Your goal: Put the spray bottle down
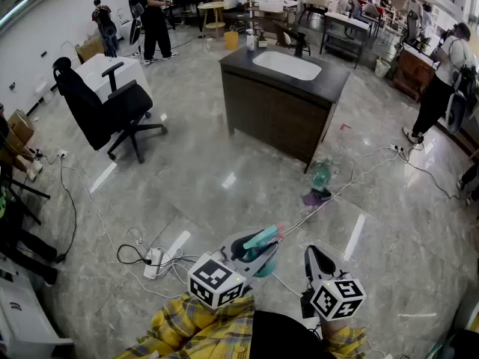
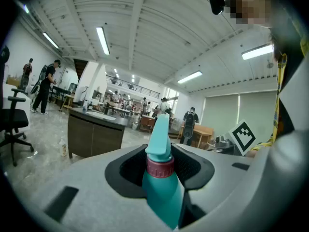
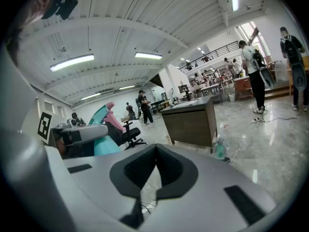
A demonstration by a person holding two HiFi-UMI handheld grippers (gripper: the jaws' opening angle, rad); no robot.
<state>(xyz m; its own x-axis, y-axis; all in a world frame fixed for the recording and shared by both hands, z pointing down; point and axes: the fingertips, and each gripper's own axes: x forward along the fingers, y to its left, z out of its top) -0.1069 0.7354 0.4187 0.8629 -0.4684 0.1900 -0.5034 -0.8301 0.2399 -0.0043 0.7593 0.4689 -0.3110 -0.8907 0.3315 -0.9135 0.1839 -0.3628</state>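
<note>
Short of the sink cabinet [image 1: 278,111], the left gripper [image 1: 260,251] grasped the teal spray bottle [image 2: 161,192] in the air; only the left gripper view showed its red collar [image 2: 160,167] between the pads [image 2: 129,167]. Beside it, the right gripper's [image 3: 155,149] jaws were clenched, empty.

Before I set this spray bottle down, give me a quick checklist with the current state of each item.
1. Left gripper holds the spray bottle: ok, its jaws are closed around the neck by the red collar.
2. Right gripper free: ok, its jaws are together with nothing between them.
3. Bottle upright: not ok, in the head view it leans with the nozzle pointing away from you.
4. Floor ahead free of clutter: not ok, a power strip lies just left of the grippers.
5. Counter within reach: cannot tell, it stands apart across the floor.
</note>
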